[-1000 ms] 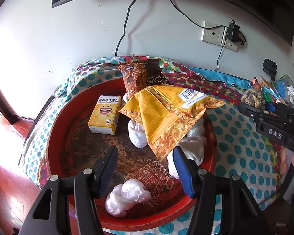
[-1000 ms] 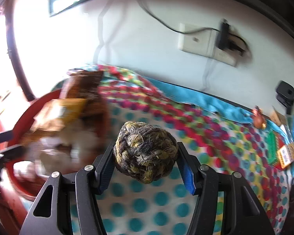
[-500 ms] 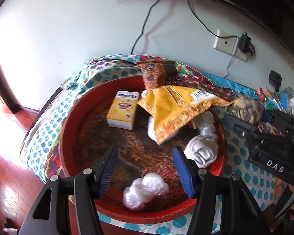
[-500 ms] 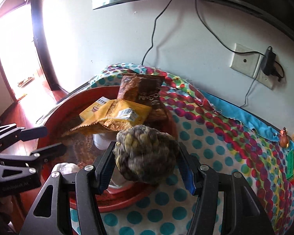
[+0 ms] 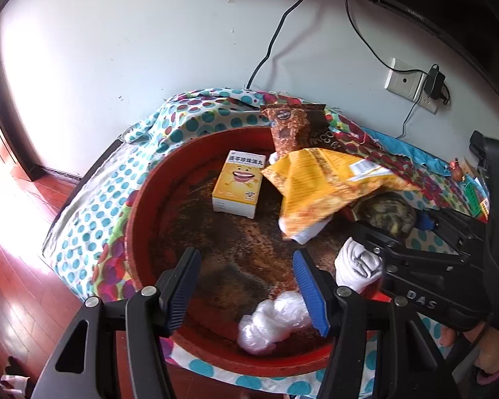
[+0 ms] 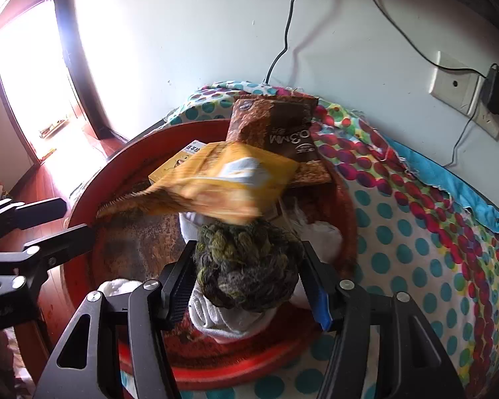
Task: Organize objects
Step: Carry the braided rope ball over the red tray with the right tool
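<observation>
My right gripper (image 6: 249,266) is shut on a yellow-grey rope ball (image 6: 246,266) and holds it over the right side of a round red tray (image 6: 316,362), just above rolled white socks (image 6: 229,319). The ball also shows in the left wrist view (image 5: 391,214). The tray (image 5: 139,199) holds a yellow box (image 5: 238,183), a yellow snack bag (image 5: 319,186), a brown snack bag (image 5: 289,126), white socks (image 5: 357,264) and a clear plastic wad (image 5: 272,322). My left gripper (image 5: 246,289) is open and empty above the tray's near part.
The tray sits on a polka-dot cloth (image 6: 415,249) against a white wall with a socket (image 6: 462,93) and cables. Small packets (image 5: 475,196) lie at the cloth's far right. A red wooden floor (image 5: 13,266) lies to the left.
My right gripper has carried the rope ball leftward from over the cloth to over the tray, under the yellow bag's edge. My left gripper has drawn back and shifted left, staying open.
</observation>
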